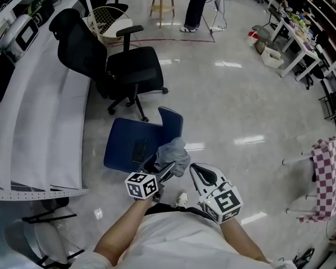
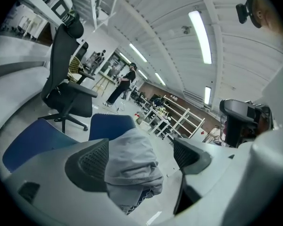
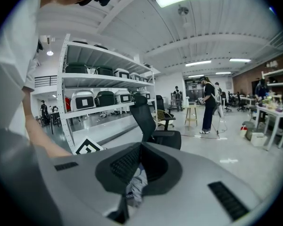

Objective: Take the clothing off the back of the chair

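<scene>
Clothing (image 1: 175, 154), a soft grey garment of crumpled fabric, sits in the head view bunched on the person's side of the low back of the padded blue chair (image 1: 131, 144), over the glossy pale floor (image 1: 229, 111); whether it touches that back I cannot tell; the left claw (image 1: 163, 171) comes at its lower left and the right claw (image 1: 195, 170) at its right edge, both about equally near; a black mesh office chair (image 1: 123, 66) stands well apart beyond.

Left gripper view: the left claw (image 2: 140, 149) stands wide apart around the clothing (image 2: 132, 166); the cloth leans on one of the dark ribbed pads (image 2: 92, 161), and a clear gap parts it from the other, so nothing is gripped here; the garment hangs with its long axis downward, a dark patterned trim at its lower end; the blue chair (image 2: 111, 125) lies behind it.

Right gripper view: the right claw (image 3: 139, 157) is closed, with a fold of the clothing (image 3: 134, 185) pinched between its ribbed pads (image 3: 125, 164) and trailing below; this claw likely carries the weight; the chair back lies beyond the garment, so the coming move probably draws it toward the person.
</scene>
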A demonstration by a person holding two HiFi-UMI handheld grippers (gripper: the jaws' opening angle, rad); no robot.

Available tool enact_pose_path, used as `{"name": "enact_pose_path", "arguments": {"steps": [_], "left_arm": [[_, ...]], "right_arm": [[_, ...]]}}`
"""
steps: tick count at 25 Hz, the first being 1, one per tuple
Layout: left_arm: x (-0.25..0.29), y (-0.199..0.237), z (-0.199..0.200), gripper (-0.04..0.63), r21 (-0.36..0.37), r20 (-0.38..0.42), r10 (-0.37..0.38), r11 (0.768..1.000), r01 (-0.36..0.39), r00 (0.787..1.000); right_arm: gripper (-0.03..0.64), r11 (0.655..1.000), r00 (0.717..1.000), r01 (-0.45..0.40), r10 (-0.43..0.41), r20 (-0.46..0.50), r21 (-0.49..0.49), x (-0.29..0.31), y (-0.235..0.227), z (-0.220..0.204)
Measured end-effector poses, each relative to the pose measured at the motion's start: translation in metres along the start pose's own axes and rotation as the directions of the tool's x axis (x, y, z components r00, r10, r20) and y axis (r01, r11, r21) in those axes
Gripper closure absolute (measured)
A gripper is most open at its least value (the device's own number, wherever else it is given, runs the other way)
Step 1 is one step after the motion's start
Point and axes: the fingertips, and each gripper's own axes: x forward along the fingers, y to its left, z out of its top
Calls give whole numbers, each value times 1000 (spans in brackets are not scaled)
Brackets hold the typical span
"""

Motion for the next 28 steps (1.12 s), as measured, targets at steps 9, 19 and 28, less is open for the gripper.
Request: {"name": "enact_pose_path", "arguments": {"steps": [9,19,28], "left_arm": [[26,4,-18,56,-22,-115,-47,999,45,992],[51,30,-47,41,-75,-195,-45,997,31,980],[42,40,-46,48,-93,-148,22,995,-36,989]], "right_arm": [[600,999,999,46,-45,-14,22,-6,-11,-4],[600,996,996,84,-83,-45,35,-13,-24,-14],[600,996,996,84,-82,-37,40,-15,-27,-14]]}}
